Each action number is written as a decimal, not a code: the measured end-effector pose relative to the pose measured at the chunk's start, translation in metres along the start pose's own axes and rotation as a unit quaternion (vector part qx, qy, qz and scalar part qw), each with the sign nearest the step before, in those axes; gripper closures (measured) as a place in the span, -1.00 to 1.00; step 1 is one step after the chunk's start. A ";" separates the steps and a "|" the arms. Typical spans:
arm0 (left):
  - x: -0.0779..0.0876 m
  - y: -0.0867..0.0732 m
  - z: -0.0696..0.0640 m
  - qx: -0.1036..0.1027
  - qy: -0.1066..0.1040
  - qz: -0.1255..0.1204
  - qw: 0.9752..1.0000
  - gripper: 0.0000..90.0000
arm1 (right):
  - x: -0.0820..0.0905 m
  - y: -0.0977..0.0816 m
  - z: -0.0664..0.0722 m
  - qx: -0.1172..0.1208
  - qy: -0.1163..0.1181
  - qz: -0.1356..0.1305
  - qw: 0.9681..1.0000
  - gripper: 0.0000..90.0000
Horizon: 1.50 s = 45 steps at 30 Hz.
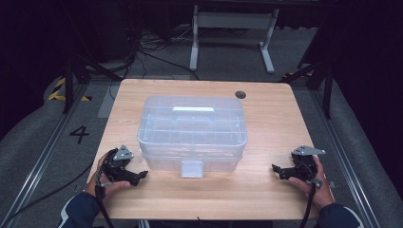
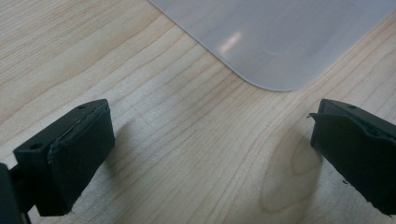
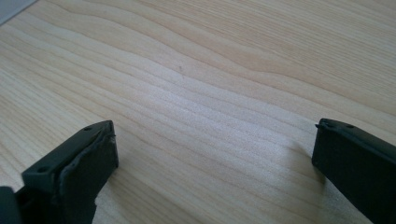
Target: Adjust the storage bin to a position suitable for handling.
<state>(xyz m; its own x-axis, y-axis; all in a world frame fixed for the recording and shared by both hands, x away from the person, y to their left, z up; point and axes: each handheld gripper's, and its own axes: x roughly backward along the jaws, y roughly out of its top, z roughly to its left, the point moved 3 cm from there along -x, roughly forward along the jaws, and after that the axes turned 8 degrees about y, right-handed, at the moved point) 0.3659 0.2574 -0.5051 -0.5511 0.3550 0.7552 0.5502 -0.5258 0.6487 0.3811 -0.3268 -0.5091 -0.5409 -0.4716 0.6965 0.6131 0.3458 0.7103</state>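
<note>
A clear plastic storage box [image 1: 192,133] with a lid, a top handle [image 1: 192,112] and a front latch [image 1: 192,168] stands in the middle of the wooden table [image 1: 266,190]. My left gripper [image 1: 139,176] rests on the table at the box's front left corner, jaws wide apart with nothing between them. In the left gripper view, a rounded corner of the box [image 2: 275,42] lies just beyond my left gripper [image 2: 210,149]. My right gripper [image 1: 276,170] rests on the table to the right of the box, open and empty. The right gripper view has bare wood under my right gripper [image 3: 215,158].
A dark round hole [image 1: 240,94] marks the table's far right. Beyond the far edge stands a white metal frame [image 1: 233,28] on the grey floor, with cables. Rails run along both sides of the table. Bare wood lies left, right and in front of the box.
</note>
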 end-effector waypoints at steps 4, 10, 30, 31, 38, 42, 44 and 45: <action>0.001 -0.001 0.000 0.002 0.001 -0.002 1.000 -0.99 | -0.001 0.001 -0.001 0.004 0.002 0.000 1.000 -0.99; 0.000 -0.001 0.001 -0.001 -0.006 -0.002 1.000 -0.99 | -0.001 0.001 -0.001 0.002 0.002 0.000 1.000 -0.99; 0.000 0.000 0.002 -0.006 -0.002 -0.004 1.000 -0.99 | 0.009 0.002 0.006 0.023 0.007 -0.006 1.000 -0.53; 0.000 0.000 0.002 -0.006 -0.002 -0.004 1.000 -0.99 | 0.009 0.002 0.006 0.023 0.007 -0.006 1.000 -0.53; 0.000 -0.001 0.002 -0.004 -0.003 -0.002 1.000 -0.98 | 0.016 0.008 0.017 0.048 0.009 -0.008 0.999 -0.45; 0.000 -0.001 0.002 -0.004 -0.003 -0.003 1.000 -0.98 | 0.020 0.009 0.019 0.052 0.011 -0.015 0.998 -0.45; 0.001 -0.001 0.002 -0.004 -0.002 -0.002 1.000 -0.98 | 0.023 0.011 0.021 0.054 0.011 -0.022 0.998 -0.45; 0.001 -0.001 0.002 -0.004 -0.002 -0.002 1.000 -0.98 | 0.024 0.013 0.022 0.054 0.011 -0.025 0.998 -0.44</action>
<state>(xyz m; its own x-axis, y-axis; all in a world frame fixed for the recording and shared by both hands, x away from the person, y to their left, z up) 0.3661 0.2592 -0.5051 -0.5508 0.3602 0.7529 0.5430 -0.5304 0.6510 0.3631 -0.3159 -0.4810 -0.5549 -0.5079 0.6588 0.5197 0.4068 0.7513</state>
